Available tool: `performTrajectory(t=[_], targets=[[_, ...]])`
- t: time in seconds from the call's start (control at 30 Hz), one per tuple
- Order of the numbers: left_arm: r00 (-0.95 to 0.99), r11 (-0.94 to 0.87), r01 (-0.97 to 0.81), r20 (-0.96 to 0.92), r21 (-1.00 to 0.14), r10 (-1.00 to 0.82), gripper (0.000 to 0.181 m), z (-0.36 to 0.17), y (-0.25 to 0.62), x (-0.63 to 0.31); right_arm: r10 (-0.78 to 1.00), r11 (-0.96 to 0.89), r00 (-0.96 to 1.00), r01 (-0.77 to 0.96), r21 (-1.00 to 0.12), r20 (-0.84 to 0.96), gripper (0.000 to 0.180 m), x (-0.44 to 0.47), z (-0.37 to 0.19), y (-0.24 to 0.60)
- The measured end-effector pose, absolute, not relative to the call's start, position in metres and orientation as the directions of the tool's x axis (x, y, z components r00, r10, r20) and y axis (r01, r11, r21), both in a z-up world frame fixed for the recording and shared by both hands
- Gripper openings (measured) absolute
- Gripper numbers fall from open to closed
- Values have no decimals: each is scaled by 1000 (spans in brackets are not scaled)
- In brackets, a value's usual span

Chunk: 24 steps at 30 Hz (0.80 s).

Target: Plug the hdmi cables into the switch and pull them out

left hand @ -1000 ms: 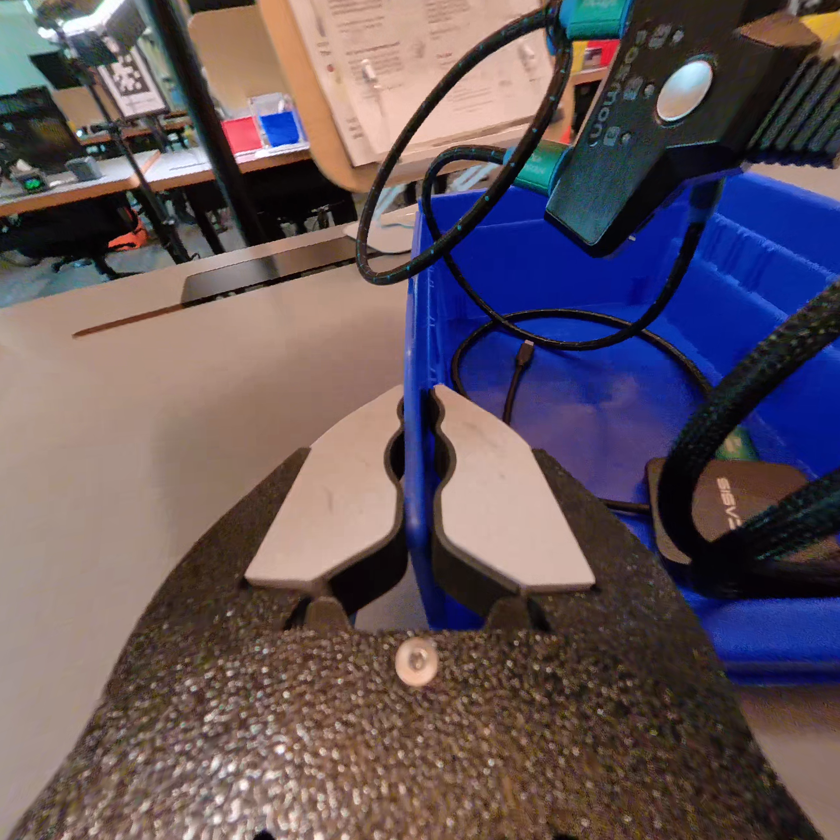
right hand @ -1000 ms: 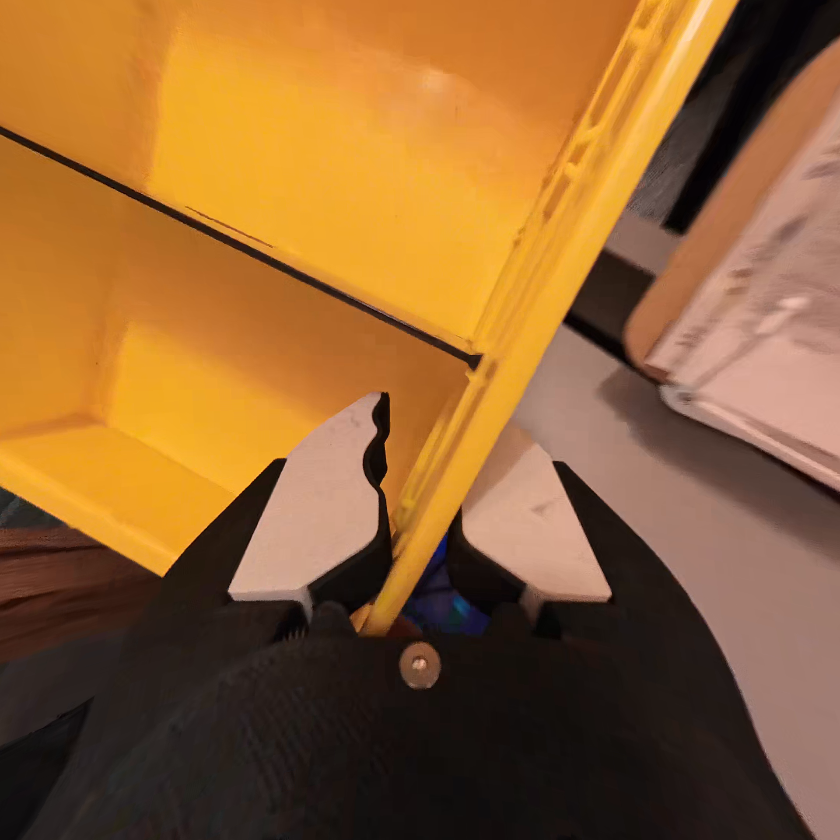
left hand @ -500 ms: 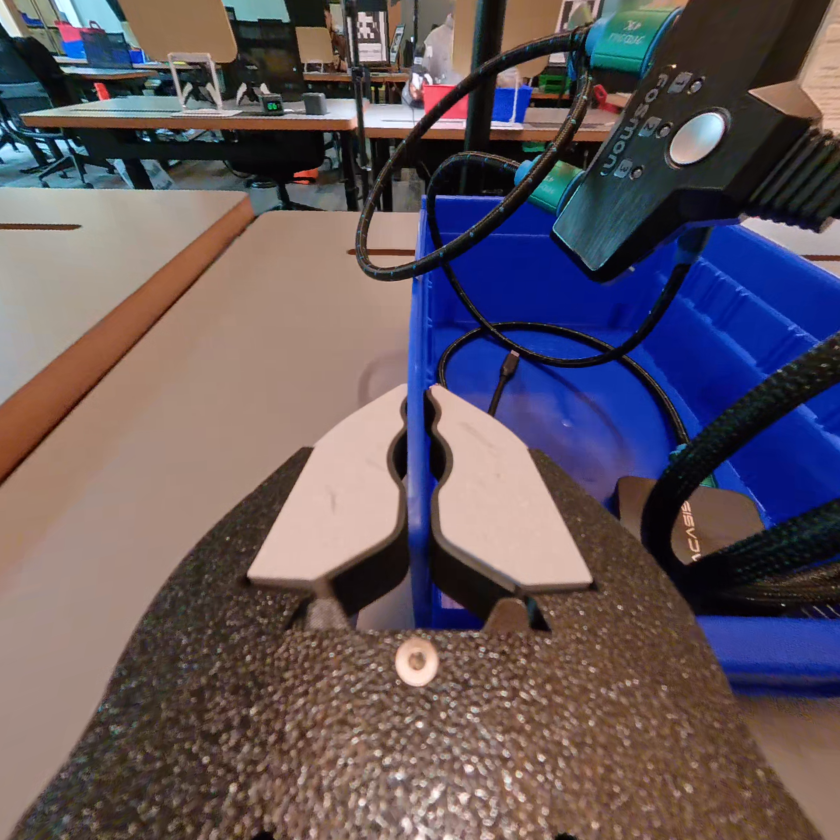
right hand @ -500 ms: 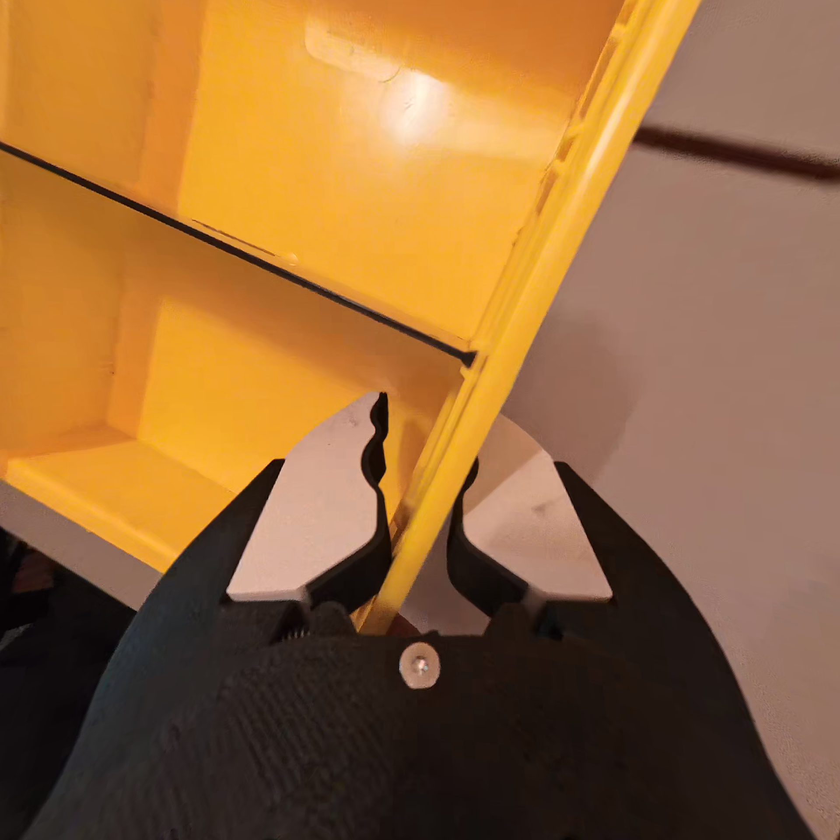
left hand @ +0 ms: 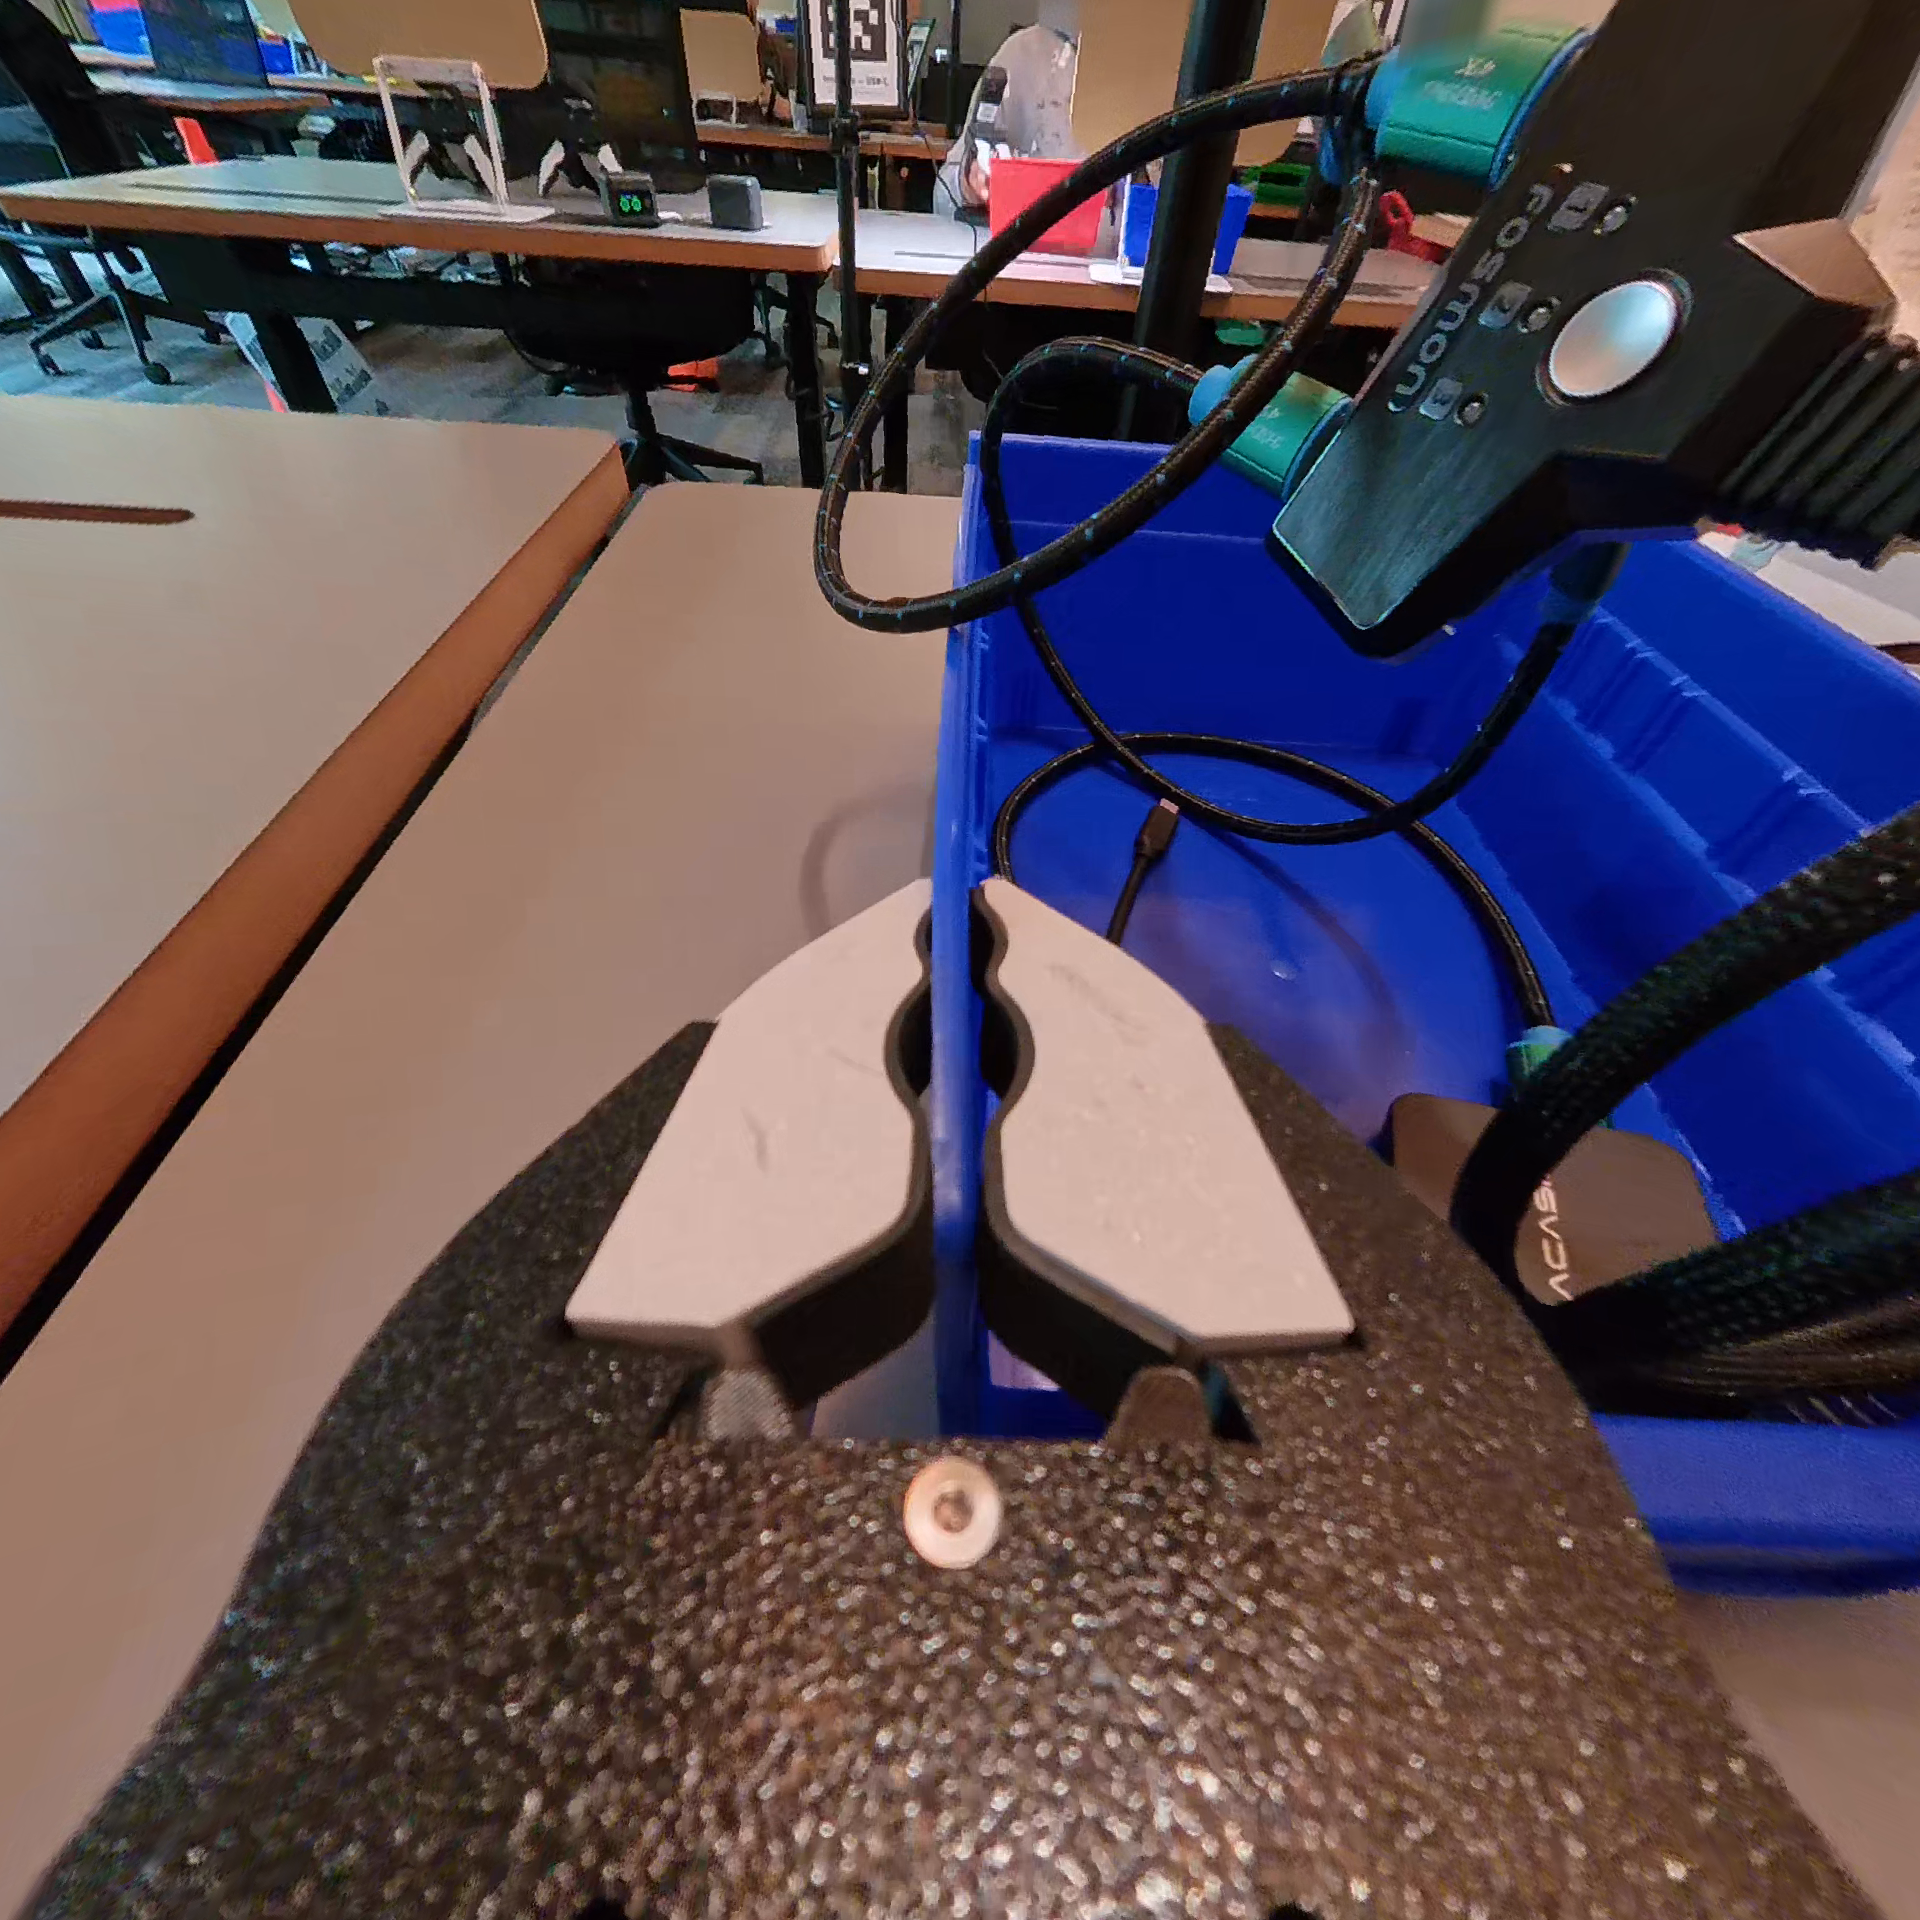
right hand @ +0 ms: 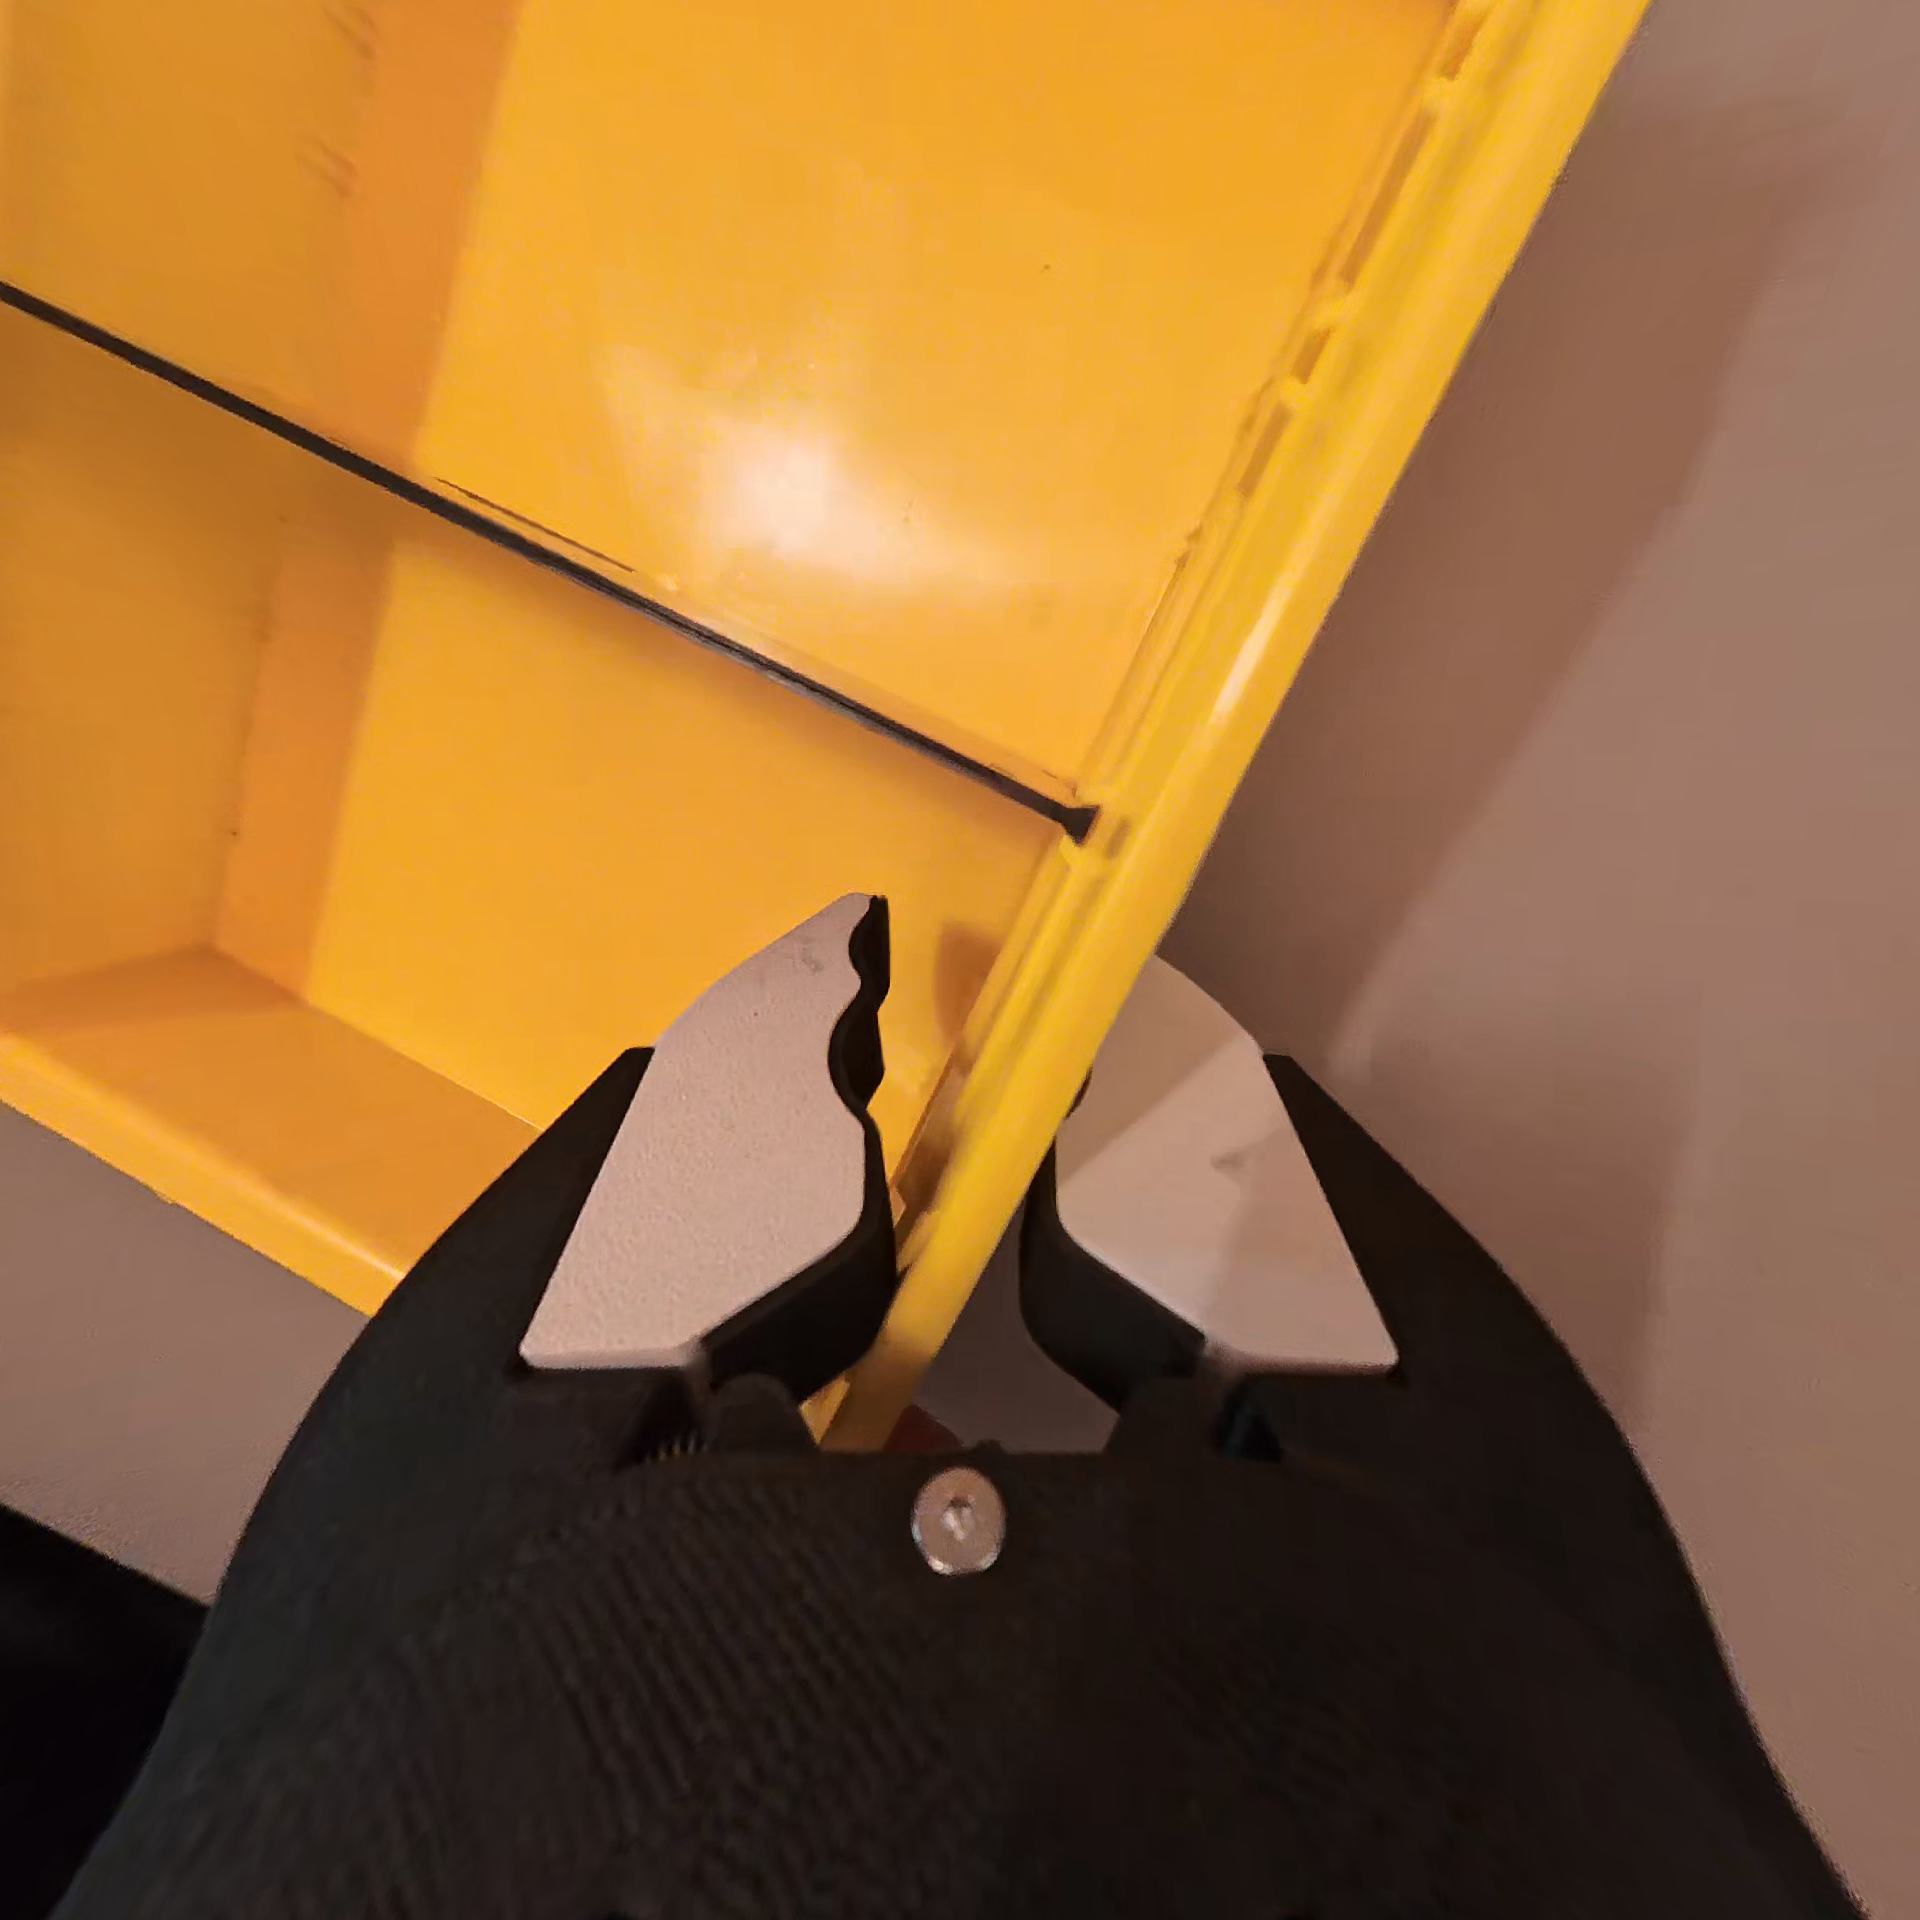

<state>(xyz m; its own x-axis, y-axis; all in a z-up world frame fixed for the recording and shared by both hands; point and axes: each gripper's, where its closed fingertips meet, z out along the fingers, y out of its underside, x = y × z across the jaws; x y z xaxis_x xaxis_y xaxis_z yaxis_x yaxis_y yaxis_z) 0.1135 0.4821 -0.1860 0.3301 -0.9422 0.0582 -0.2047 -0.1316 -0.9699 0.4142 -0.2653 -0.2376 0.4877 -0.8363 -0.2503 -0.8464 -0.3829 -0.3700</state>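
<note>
Left claw (left hand: 951,914), left wrist view: its two flat grey fingers (left hand: 779,1122) are closed narrowly on the left wall of a blue bin (left hand: 1195,665), one finger outside, one inside. The bin stands near the far edge of a beige table (left hand: 623,831). Above the bin's right side a black switch (left hand: 1558,343), a flat brushed box with a round silver button, sits tilted with nothing visibly supporting it. Two braided black cables with teal plugs (left hand: 1455,104) enter its far end, so plugging in appears done at least in part; pulling out appears still to do. A thinner cable (left hand: 1143,852) with a small free plug lies looped on the smooth bin floor. Thick braided cords (left hand: 1714,997) and a dark flat adapter (left hand: 1558,1216) occupy the near right corner. The claw body is black with a coarse, speckled grain.

Right claw (right hand: 966,935), right wrist view: fingers closed on the ribbed right rim of a yellow bin (right hand: 1247,790), glossy plastic, split by a thin dark divider (right hand: 623,592); both compartments look empty. No switch or cable appears here. Judged from both views, each claw holds a bin rather than a plug.
</note>
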Motion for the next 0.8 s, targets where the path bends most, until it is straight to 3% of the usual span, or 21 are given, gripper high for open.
performTrajectory(t=[0.07,0.13,0.23,0.33,0.47,0.6,0.7,0.8], targets=[[319,-169,-210,96,-963,-943,3,-186,482,115,-831,-402,500,-842,-359,-243,25,420,-239,-266],[356,-255,-225,164,-940,-920,16,-182,485,110,-822,-423,518,-834,-355,-238,26,424,-239,-265],[422,-387,-115,308,-915,-853,22,-145,486,95,-809,-472,563,-793,-385,-168,30,430,-237,-266],[315,-489,-66,447,-870,-837,29,-96,460,94,-830,-471,554,-761,-445,-69,55,436,-223,-276],[77,-552,-323,560,-768,-825,46,-68,407,113,-842,-493,525,-651,-577,127,88,432,-179,-293],[59,-600,-550,690,-581,-722,52,-77,394,131,-784,-367,621,-457,-810,5,75,387,-126,-239],[95,-627,-654,777,-422,-622,52,-85,387,141,-690,-314,724,-338,-887,-32,70,343,-107,-196],[188,-593,-721,723,-358,-664,52,-107,387,148,-613,-317,789,-276,-907,-26,70,308,-110,-161]])
